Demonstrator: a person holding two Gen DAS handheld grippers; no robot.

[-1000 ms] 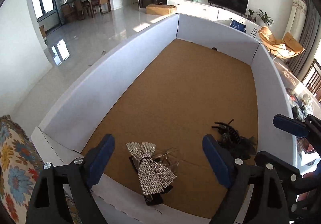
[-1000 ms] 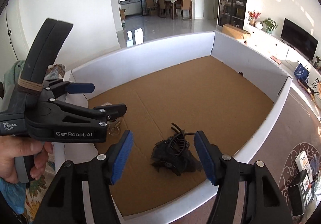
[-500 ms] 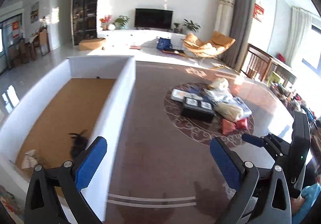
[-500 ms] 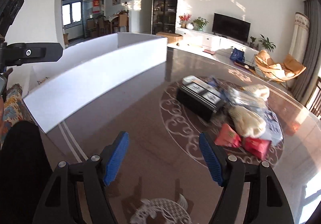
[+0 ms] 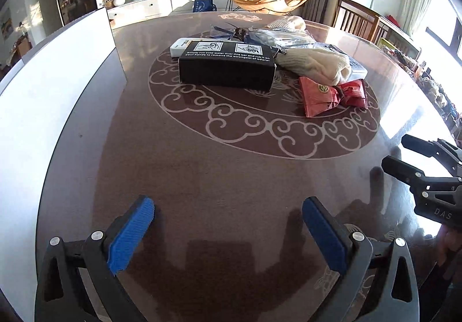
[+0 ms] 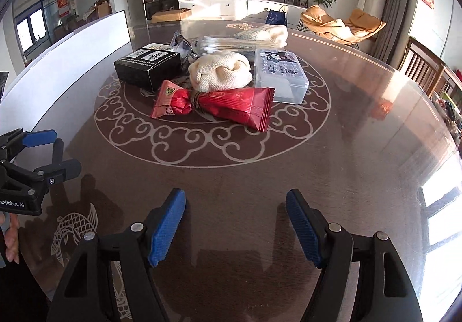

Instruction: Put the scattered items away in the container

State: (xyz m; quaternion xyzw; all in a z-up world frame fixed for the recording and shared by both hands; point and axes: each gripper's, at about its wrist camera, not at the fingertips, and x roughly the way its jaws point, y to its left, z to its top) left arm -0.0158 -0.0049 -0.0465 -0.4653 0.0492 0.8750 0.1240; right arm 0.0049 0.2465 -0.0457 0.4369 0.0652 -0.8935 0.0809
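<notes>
Two grippers, both spread wide and holding nothing: my left gripper (image 5: 228,224) and right gripper (image 6: 235,224) hang over bare tabletop (image 6: 361,149). One pile at the table centre: one black box (image 6: 147,66), two red snack packets (image 6: 234,107), one cream knit bundle (image 6: 221,74), one clear plastic case (image 6: 281,75), plus some bagged bits behind that I can't count. White container wall (image 5: 49,97) runs along my left edge, well apart from the pile.

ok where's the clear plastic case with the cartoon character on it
In the right wrist view, the clear plastic case sits on the right of the pile on the table, touching the cream knitted item and just behind the dark red snack packet.
</notes>
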